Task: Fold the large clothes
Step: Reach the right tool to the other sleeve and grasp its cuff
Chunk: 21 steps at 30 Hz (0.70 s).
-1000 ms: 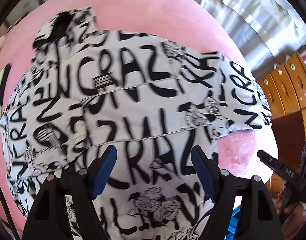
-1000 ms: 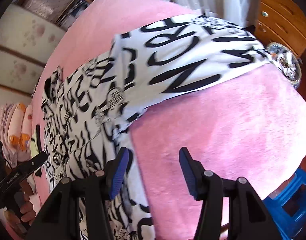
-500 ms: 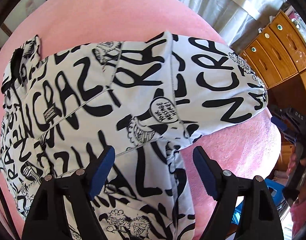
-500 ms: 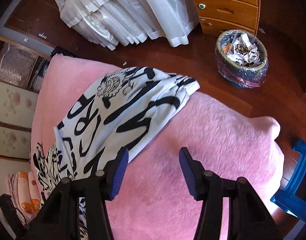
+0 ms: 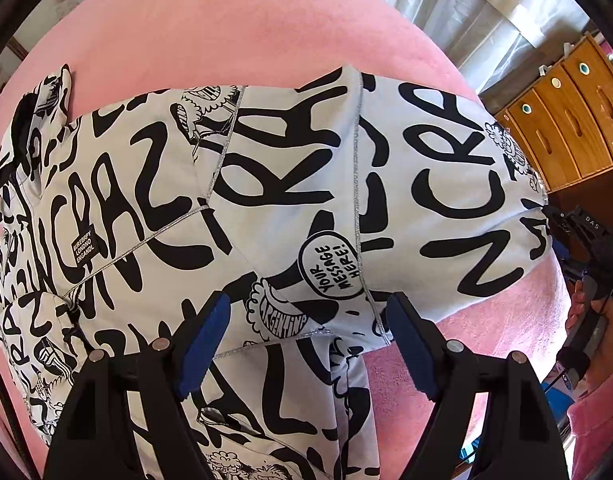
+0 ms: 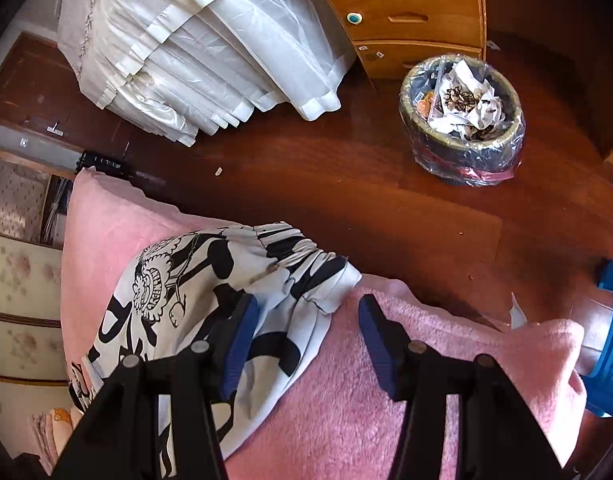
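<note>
One garment (image 5: 290,200), white with black lettering, lies spread on the pink blanket (image 5: 226,24). Left gripper (image 5: 306,344) hangs over its middle, jaws apart, empty. Right gripper (image 6: 306,344) straddles its gathered cuff (image 6: 306,264), jaws apart, empty. Beyond the garment: bin (image 6: 462,120), drawers (image 6: 406,16).

garment (image 5: 290,208): lower part cut by frame edge | blue stool (image 6: 610,344): mostly out of frame
</note>
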Tool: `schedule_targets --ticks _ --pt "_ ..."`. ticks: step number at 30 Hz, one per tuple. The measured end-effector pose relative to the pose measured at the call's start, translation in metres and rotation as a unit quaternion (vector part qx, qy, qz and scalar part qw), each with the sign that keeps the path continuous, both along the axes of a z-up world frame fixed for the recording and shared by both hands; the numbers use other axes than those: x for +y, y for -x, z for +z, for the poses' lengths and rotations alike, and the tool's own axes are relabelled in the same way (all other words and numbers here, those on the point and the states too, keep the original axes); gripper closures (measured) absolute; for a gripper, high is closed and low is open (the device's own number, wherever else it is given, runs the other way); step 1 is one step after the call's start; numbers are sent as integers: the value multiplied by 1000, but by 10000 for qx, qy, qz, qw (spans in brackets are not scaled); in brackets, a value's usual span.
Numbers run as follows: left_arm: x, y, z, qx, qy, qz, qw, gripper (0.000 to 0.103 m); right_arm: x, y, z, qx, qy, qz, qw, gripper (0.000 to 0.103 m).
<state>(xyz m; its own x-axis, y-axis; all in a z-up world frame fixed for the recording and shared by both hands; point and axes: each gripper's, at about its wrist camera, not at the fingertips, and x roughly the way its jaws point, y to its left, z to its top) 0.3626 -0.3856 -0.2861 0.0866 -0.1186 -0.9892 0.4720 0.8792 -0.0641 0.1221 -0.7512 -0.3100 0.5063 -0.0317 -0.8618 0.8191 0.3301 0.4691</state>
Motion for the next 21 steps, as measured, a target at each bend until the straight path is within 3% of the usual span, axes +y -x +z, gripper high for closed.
schedule_targets --ticks 11,14,16,21 --pt "2 -6 -9 135 63 170 9997 24 -7 -2 -23 -368 -328 -331 9982 53" --pt "5 -4 -8 132 76 168 9997 24 -7 -5 -21 -460 -325 -298 9980 68" --pt "10 -2 -6 124 90 189 9997 24 -5 -6 -17 -559 -294 -296 9976 86" --pt "25 -2 6 53 190 270 9994 24 2 -8 0 -619 -45 -383 9973 92"
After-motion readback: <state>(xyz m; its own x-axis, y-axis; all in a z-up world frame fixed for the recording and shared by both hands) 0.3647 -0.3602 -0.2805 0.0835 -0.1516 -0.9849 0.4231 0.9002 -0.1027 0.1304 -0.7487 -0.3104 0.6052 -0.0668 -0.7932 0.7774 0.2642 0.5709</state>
